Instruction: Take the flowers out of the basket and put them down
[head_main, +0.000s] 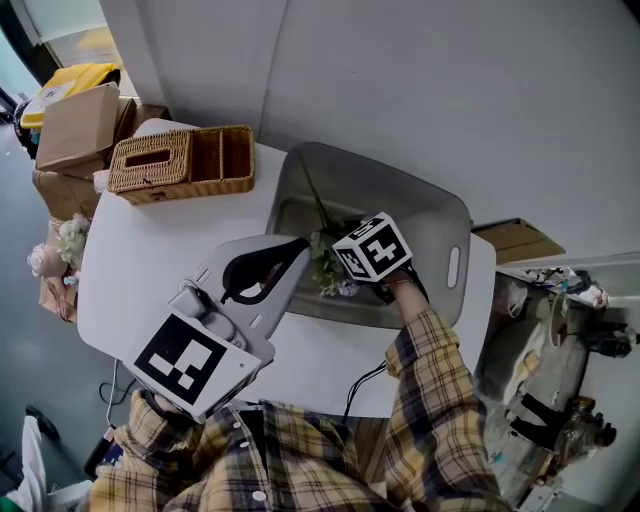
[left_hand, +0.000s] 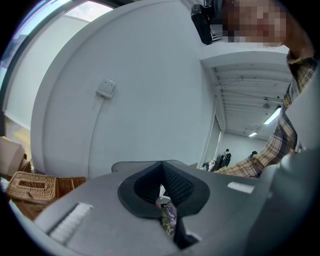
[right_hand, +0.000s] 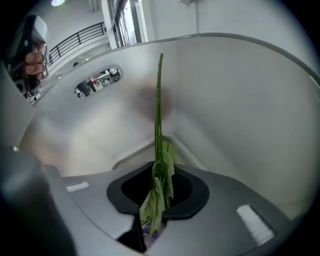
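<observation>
The plaid shirt (head_main: 300, 460) fills the bottom of the head view. From its left sleeve rises the left gripper (head_main: 298, 246), with its marker cube lowest in the frame. This gripper lies nearly level above the table, and its tips are at the near rim of the basket. In its own view the dark pads meet at the tip with nothing clamped between them. A scrap of purple and green shows through the slit lower down. It is probably blossom lying beyond the jaws, though the gap is too narrow to be sure.

The white table (head_main: 130, 280) carries everything else. The grey plastic basket (head_main: 440, 215) stands on its right part against the wall, with a handle slot in its right end. To the left of the basket stands a wicker box (head_main: 180, 160) with a slotted lid section and two open compartments. Cardboard boxes (head_main: 75, 125) are stacked past the table's far left corner, and a pale bunch of flowers (head_main: 60, 245) shows just off the left edge.

The right gripper (right_hand: 159, 200) reaches steeply down into the basket. Its jaws are clenched on a flower sprig (right_hand: 159, 115). The thin green stem stands up between the pads along the basket's inner wall, drooping leaves hang at the grip, and a little purple shows below.
</observation>
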